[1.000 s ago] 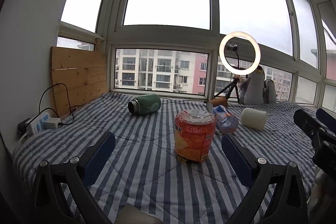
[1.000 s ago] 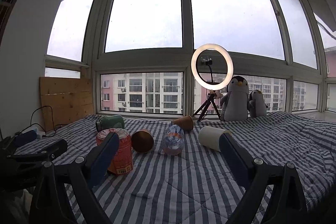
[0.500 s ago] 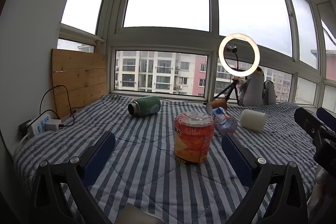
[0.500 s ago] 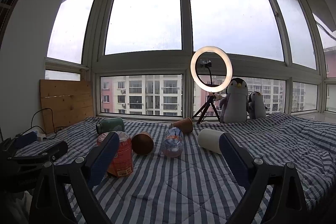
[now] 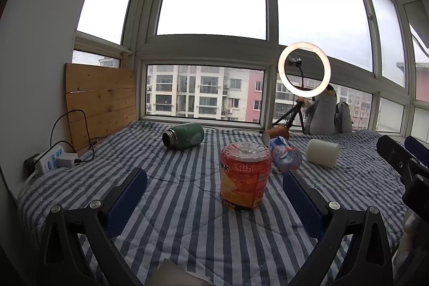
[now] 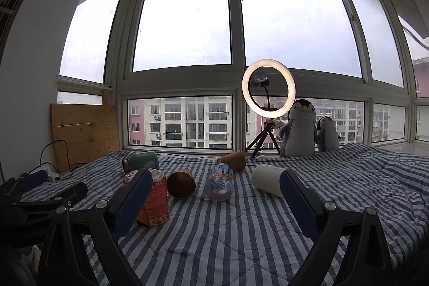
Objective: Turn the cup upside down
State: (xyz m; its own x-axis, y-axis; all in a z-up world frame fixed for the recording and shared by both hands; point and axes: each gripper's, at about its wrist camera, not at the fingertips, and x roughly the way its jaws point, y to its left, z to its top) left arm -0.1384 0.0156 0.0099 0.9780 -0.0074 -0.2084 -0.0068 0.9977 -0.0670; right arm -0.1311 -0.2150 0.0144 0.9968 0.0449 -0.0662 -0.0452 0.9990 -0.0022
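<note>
An orange-red plastic cup (image 5: 244, 175) stands on the striped bedspread, just ahead of my left gripper (image 5: 214, 195), which is open and empty; the cup sits a little right of centre between the fingers. In the right wrist view the same cup (image 6: 155, 199) is partly hidden behind the left finger of my right gripper (image 6: 215, 201), which is open and empty. A brown paper cup (image 6: 181, 183) lies on its side beside it, a second brown cup (image 6: 232, 160) lies further back, and a white cup (image 6: 268, 182) lies on its side to the right.
A green flask (image 5: 183, 135) and a clear plastic bottle (image 6: 221, 181) lie on the bed. A ring light on a tripod (image 6: 268, 89) and two plush penguins (image 6: 300, 129) stand by the window. A power strip with cables (image 5: 49, 161) lies at the left by a wooden board (image 5: 100, 101).
Both grippers have shifted only slightly; the views have tilted a little. Nothing on the bed has moved, and both grippers stay open.
</note>
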